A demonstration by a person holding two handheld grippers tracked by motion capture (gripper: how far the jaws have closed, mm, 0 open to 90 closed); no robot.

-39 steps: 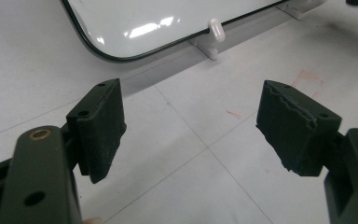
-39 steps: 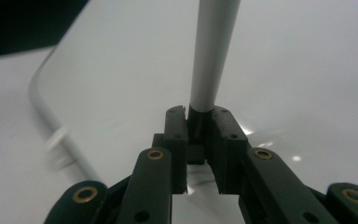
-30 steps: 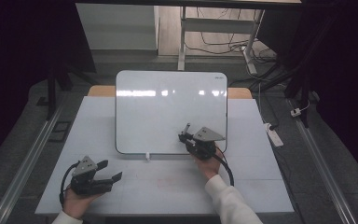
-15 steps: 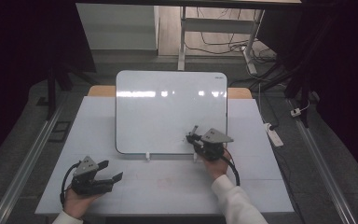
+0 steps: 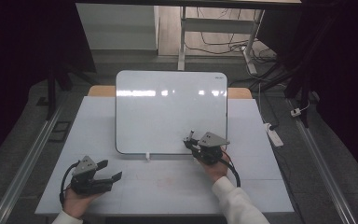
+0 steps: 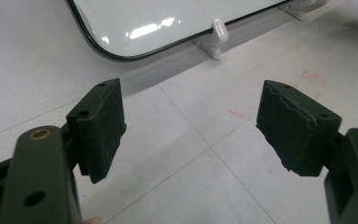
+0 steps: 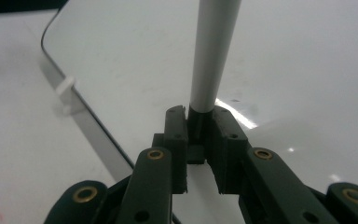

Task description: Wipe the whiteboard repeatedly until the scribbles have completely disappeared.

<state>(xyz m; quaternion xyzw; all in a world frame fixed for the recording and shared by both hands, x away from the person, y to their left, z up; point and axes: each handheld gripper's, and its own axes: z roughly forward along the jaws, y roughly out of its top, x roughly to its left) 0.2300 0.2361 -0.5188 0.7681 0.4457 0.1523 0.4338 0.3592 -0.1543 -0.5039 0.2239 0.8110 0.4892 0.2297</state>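
The desk (image 5: 168, 186) is white and wide, and the whiteboard (image 5: 168, 112) lies flat on its middle, long side running left to right, with a small white clip (image 6: 219, 30) at its near edge. My right tongs (image 5: 193, 142) sit over the board's near right corner, with my right hand (image 5: 214, 163) behind them on the desk side. They are clamped on a marker (image 7: 212, 56): in the right gripper view its dark end sits pinched between the two pads, and its grey barrel runs straight on from the jaws, along their line, out over the board's glossy face. In the high view that puts the marker's long axis pointing away from me and a little to the left; I cannot tell whether its far end touches the board. My left tongs (image 5: 109, 171) rest low over the bare desk at the near left, well apart from the board, pointing right, their jaws spread wide with nothing between them but desk.
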